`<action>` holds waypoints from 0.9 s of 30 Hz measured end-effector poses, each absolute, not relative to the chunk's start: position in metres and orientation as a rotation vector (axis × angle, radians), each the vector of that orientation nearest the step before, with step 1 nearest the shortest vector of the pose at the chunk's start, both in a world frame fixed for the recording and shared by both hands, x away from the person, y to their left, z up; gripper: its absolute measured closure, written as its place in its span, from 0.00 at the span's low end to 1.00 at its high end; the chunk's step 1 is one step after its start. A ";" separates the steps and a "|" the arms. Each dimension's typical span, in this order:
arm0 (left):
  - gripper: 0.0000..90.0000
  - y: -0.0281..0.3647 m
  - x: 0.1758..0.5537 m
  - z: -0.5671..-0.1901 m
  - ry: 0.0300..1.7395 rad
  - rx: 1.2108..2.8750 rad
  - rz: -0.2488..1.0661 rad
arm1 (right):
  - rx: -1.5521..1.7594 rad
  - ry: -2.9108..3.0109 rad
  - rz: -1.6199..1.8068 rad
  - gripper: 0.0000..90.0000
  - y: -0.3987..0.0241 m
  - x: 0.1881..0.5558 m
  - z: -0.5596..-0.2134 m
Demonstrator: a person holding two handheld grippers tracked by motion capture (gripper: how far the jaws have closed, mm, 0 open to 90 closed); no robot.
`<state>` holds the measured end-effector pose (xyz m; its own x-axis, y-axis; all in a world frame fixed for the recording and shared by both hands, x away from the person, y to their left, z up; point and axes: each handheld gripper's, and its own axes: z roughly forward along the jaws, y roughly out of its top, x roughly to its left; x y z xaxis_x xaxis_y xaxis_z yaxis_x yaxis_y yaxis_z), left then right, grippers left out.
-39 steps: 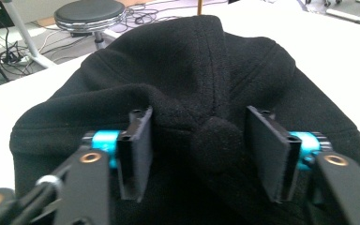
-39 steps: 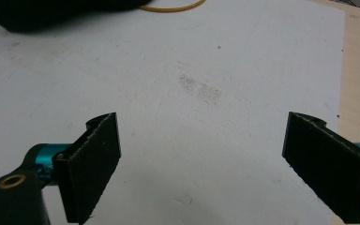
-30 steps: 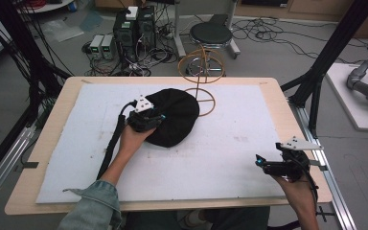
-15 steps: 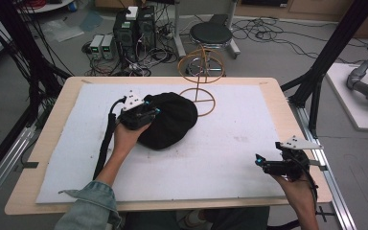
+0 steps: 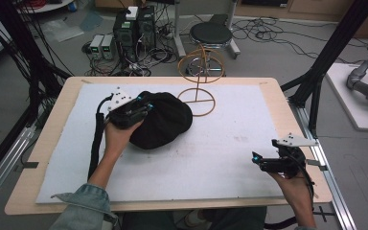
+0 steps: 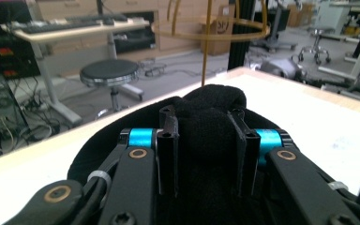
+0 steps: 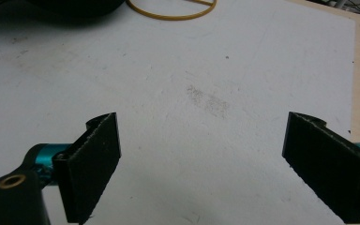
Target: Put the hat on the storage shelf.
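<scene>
**Left gripper pinching the black hat; right gripper idling wide open**

The left gripper [image 5: 141, 106] is gripping a fold of the black hat [image 5: 165, 122], its jaws drawn in close with the dark felt-like cloth bunched between them; in the left gripper view [image 6: 206, 140] the fabric is rising in a hump above the jaw tips. The person's left hand [image 5: 117, 136] is reaching in from the bottom left, a denim sleeve [image 5: 84, 211] showing at the table's near edge.

The right gripper [image 5: 261, 163] is sitting near the right front corner, well apart from the hat, its jaws spread wide over bare surface, as the right gripper view [image 7: 206, 159] is showing.

The hat is lying on the white mat [image 5: 230, 143] covering the wooden table [image 5: 287, 103], left of centre. Just beside it, toward the far edge, a yellow wire stand [image 5: 199, 79] is standing upright, its round base resting on the mat. Beyond the table, a black stool [image 5: 211, 33] and computer boxes [image 5: 134, 26] are sitting on the floor.
</scene>
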<state>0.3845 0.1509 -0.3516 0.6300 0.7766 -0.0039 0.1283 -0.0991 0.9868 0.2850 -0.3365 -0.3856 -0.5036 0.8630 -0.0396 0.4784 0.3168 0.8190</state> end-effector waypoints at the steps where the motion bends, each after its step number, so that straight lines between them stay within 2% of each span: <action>1: 0.77 0.153 0.383 -0.348 0.767 1.596 0.648 | 1.183 2.112 1.071 0.13 -0.336 0.286 -0.385; 27: 0.77 0.183 0.348 -0.273 0.686 1.470 0.713 | 1.159 2.110 1.121 0.13 -0.329 0.295 -0.378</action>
<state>0.3482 0.1828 -0.2733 0.6257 0.7798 0.0213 -0.0089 -0.0202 0.9998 0.2954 -0.3289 -0.3778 -0.5248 0.8509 -0.0242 0.4563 0.3053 0.8358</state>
